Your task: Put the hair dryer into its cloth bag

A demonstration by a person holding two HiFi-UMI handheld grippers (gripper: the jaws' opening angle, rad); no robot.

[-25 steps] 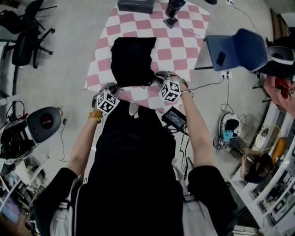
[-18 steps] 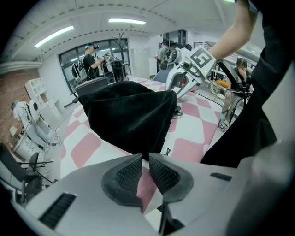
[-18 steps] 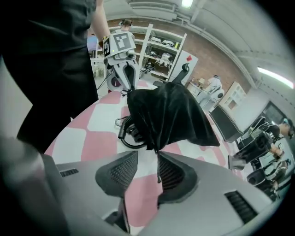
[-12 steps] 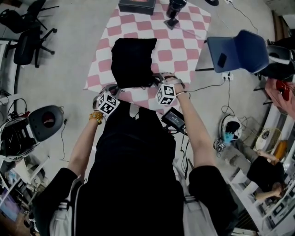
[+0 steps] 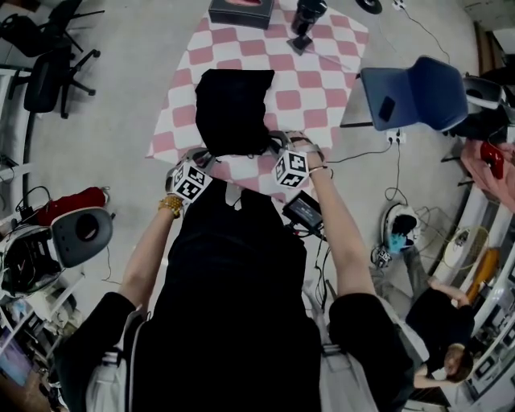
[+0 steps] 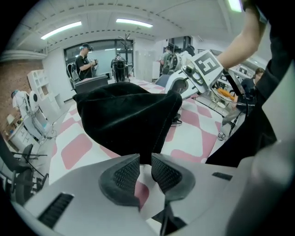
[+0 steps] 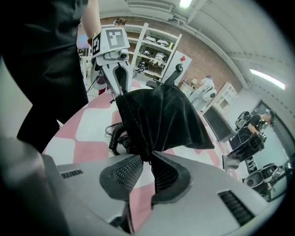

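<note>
A black cloth bag (image 5: pixel 233 109) lies bulged on the pink-and-white checkered table (image 5: pixel 318 80). Both grippers are at its near edge. My left gripper (image 5: pixel 208 155) has just been opening. Its fingertips (image 6: pixel 125 173) stand a little apart, with the bag's (image 6: pixel 124 115) hem hanging between them, not pinched. My right gripper (image 5: pixel 273 142) has just been closing and is shut on a gathered fold of the bag (image 7: pixel 161 115). A coiled dark cord (image 7: pixel 116 132) pokes out under the bag's mouth. The hair dryer's body is hidden inside.
A black box (image 5: pixel 240 11) and a dark stand (image 5: pixel 304 20) sit at the table's far edge. A blue chair (image 5: pixel 418 88) is to the right. A black adapter (image 5: pixel 302 208) with cables lies by the near edge. People stand at the right.
Both grippers stay at the bag's near edge; the right one has rolled slightly. A person at the right edge has moved down the frame.
</note>
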